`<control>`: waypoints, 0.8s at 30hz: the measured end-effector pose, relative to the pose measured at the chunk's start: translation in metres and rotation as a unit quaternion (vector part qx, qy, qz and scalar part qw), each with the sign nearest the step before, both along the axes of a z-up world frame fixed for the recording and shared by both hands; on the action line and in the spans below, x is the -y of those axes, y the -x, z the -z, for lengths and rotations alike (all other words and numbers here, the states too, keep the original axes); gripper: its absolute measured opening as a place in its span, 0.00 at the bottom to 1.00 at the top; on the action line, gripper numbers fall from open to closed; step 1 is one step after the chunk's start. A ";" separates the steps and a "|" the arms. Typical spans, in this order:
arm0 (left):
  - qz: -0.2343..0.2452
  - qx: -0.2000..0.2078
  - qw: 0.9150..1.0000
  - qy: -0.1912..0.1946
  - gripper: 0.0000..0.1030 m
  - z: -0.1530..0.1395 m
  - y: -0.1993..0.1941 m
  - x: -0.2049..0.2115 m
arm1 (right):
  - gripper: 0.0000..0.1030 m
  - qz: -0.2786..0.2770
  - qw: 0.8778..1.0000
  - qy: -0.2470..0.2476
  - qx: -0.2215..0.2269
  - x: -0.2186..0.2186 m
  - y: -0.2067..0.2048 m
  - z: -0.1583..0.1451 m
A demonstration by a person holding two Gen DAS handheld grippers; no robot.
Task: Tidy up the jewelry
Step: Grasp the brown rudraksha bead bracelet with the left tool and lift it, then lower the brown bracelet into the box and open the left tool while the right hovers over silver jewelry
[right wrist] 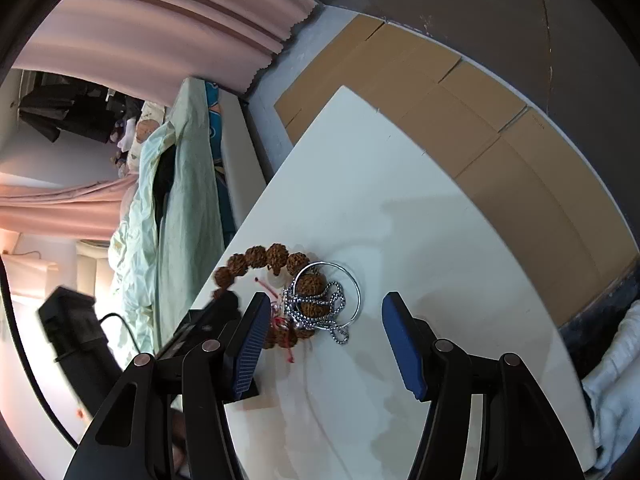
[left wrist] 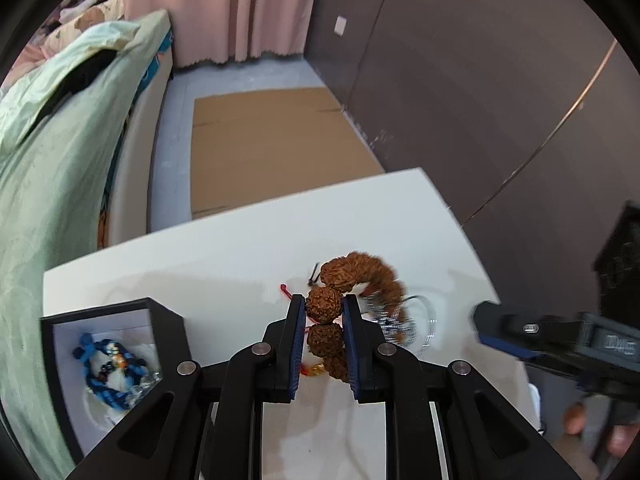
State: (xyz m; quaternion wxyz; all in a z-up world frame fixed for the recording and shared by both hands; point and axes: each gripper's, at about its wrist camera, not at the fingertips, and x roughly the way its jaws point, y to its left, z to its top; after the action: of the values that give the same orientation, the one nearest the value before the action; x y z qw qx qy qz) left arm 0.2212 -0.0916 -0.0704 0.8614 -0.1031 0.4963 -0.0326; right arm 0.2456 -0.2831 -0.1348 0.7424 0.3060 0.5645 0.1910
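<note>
- Left gripper (left wrist: pixel 324 312) has its blue-padded jaws clamped on the brown seed-bead bracelet (left wrist: pixel 360 276); two knobbly beads sit pinched between the pads, and the rest of the strand curls away toward 1 o'clock, blurred.
- Right gripper (right wrist: pixel 320 320) hangs over the table with its jaws spread wide and nothing between the pads; in the left wrist view it comes in from 3 o'clock, with a hand (left wrist: pixel 600 428) behind it.
- From the right wrist view, the bracelet lies in a loop at the left edge of the white table (right wrist: pixel 400 200), at about 11 o'clock from that gripper's gap.
- A silver bangle (right wrist: pixel 352 280) overlaps the bracelet's right side, and a silver ball chain (right wrist: pixel 332 316) lies tangled through both.
- Red cord (right wrist: pixel 280 320) trails from the bracelet near the right gripper's left finger.
- At 9 o'clock in the left wrist view, an open black jewelry box (left wrist: pixel 160 320) with a white lining stands on the table and holds a blue beaded piece (left wrist: pixel 104 368).
- Beyond the table lie flattened cardboard (left wrist: pixel 272 148) on the floor, a bed with pale green bedding (left wrist: pixel 48 160) and a pink curtain (left wrist: pixel 224 8).
</note>
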 end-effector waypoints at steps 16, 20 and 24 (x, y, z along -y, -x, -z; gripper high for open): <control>-0.005 0.069 0.997 0.022 0.19 -0.063 0.041 -0.029 | 0.58 -0.010 1.000 0.000 0.008 -0.004 0.005 -0.003; -0.006 0.085 0.996 0.033 0.19 -0.071 0.050 -0.036 | 0.58 -0.020 0.999 0.018 0.020 -0.010 0.004 -0.006; -0.006 0.104 0.993 0.049 0.19 -0.079 0.061 -0.045 | 0.51 -0.042 0.998 0.029 0.025 -0.024 0.005 -0.006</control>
State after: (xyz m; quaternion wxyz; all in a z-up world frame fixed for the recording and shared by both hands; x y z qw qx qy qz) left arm 0.1606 -0.0461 0.0081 0.9023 -0.1440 0.4016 -0.0620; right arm 0.2407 -0.2593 -0.1287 0.7563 0.2554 0.5634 0.2128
